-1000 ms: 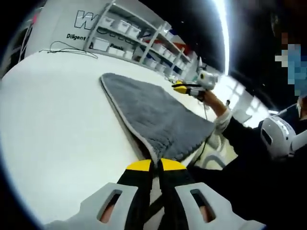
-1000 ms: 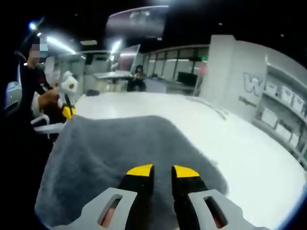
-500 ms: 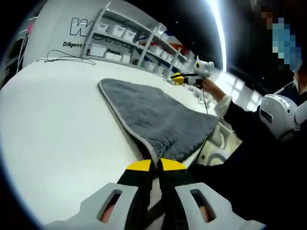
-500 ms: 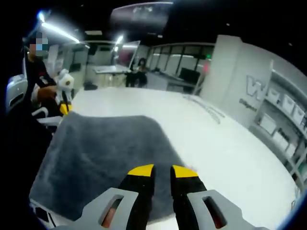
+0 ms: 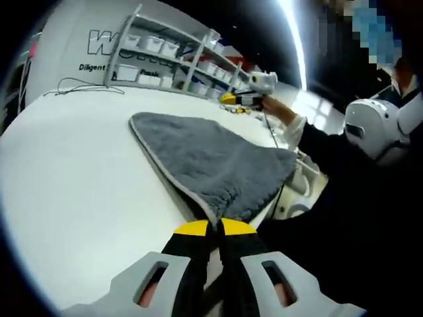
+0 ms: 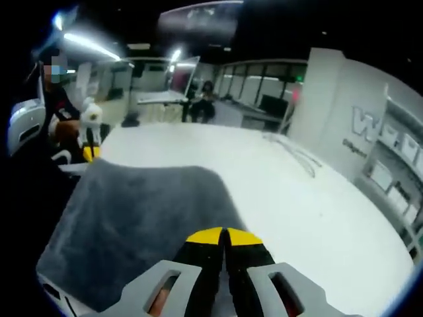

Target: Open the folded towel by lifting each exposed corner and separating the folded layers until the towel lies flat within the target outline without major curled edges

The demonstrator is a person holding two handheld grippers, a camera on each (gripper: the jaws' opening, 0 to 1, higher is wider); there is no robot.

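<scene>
Left gripper (image 5: 207, 228) and right gripper (image 6: 225, 236): black jaws, yellow tips, pale grey slotted mounts. Person: dark sleeve (image 5: 317, 142) with white cuff; white rounded shell (image 5: 370, 125) over dark clothing.

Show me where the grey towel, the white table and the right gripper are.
grey towel (image 5: 211, 162): left gripper view, middle of its upper face.
white table (image 5: 79, 185): left gripper view, bare top left of the towel.
right gripper (image 6: 225, 235): right gripper view, between its yellow tips.
</scene>
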